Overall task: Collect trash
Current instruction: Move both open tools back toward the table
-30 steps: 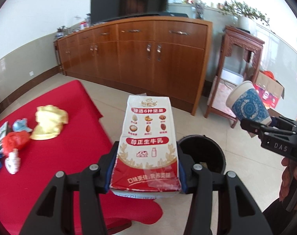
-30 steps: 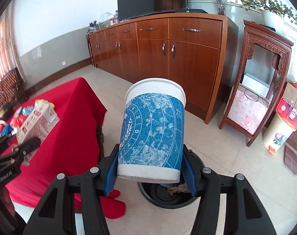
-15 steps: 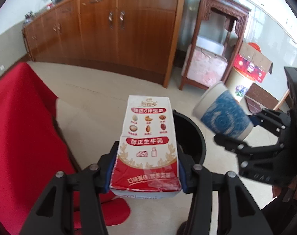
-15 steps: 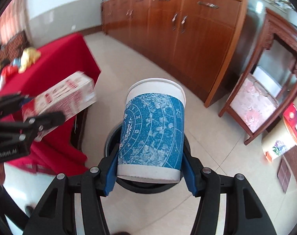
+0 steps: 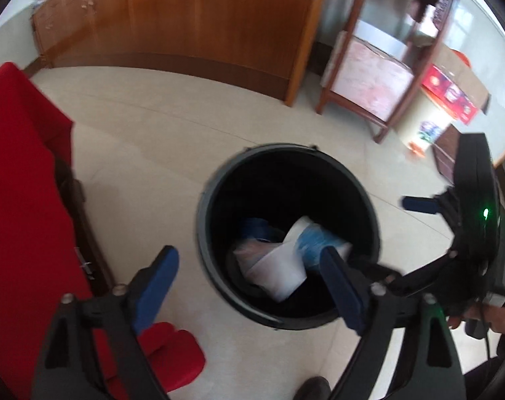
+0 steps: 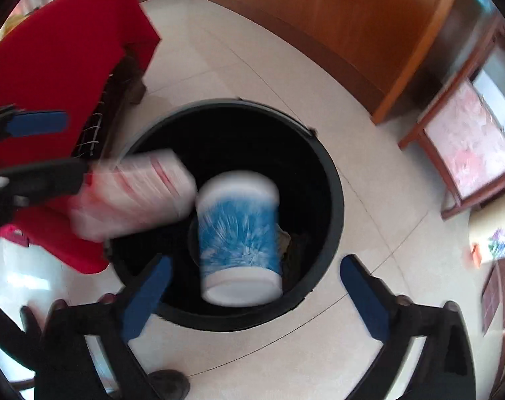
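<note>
A black round trash bin (image 5: 372, 230) stands on the tiled floor, also in the right wrist view (image 6: 332, 180). My left gripper (image 5: 249, 276) is open and empty above its near rim. My right gripper (image 6: 252, 283) is open too. The blue and white paper cup (image 6: 239, 233) is blurred, loose in the air over the bin mouth. The red and white milk carton (image 6: 132, 193) is blurred beside it at the bin's left rim. In the left wrist view the cup (image 5: 319, 240) and the carton (image 5: 275, 273) lie inside the bin.
A table with a red cloth (image 5: 19, 200) stands left of the bin. A brown wooden cabinet (image 5: 202, 16) and a wooden side stand (image 5: 379, 73) are behind it. The right gripper's body (image 5: 475, 233) is at the bin's right side.
Both grippers tipped down over the bin and opened. The milk carton left my left gripper and the paper cup left my right gripper; both have dropped toward and into the bin.
</note>
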`<state>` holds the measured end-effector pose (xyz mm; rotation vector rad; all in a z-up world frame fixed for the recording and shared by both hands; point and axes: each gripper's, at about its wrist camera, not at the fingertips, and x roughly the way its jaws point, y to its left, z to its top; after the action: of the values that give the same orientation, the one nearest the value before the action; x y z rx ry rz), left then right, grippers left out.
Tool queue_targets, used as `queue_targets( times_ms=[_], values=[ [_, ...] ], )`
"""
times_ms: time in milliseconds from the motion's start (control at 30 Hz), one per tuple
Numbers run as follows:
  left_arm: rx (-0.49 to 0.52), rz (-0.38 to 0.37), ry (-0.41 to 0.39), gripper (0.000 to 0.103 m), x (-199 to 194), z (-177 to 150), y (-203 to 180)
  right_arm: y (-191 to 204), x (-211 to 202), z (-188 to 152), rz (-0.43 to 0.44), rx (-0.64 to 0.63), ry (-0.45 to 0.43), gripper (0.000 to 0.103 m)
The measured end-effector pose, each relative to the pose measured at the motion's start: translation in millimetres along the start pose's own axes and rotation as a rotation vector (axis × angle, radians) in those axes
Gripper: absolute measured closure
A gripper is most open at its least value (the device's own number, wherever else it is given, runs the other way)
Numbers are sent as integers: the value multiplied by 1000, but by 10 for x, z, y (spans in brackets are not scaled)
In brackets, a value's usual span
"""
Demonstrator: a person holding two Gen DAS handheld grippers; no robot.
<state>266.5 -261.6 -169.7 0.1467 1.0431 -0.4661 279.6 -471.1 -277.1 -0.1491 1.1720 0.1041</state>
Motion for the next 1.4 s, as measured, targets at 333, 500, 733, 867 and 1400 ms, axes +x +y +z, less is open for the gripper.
queue_targets(
  times_ms=[333, 500, 733, 867, 1400],
  values=[
    [7, 115, -98, 0, -559, -116, 84, -285, -544, 20, -70, 237, -104, 0],
    [8, 111, -129, 0, -868, -136, 89, -217, -958, -2, -86, 304, -165, 0],
    [6, 108, -183, 0, -1239, -168, 113, 72, -1463, -59, -74, 358, -257, 0],
    [-6, 126, -228, 0, -1513, -227, 221, 253, -1702, -63, -63, 372, -293, 0],
    [-135, 260, -353, 0, -2399, -671, 955, 1205, -2387, 143, 11, 278, -437, 0]
  ],
)
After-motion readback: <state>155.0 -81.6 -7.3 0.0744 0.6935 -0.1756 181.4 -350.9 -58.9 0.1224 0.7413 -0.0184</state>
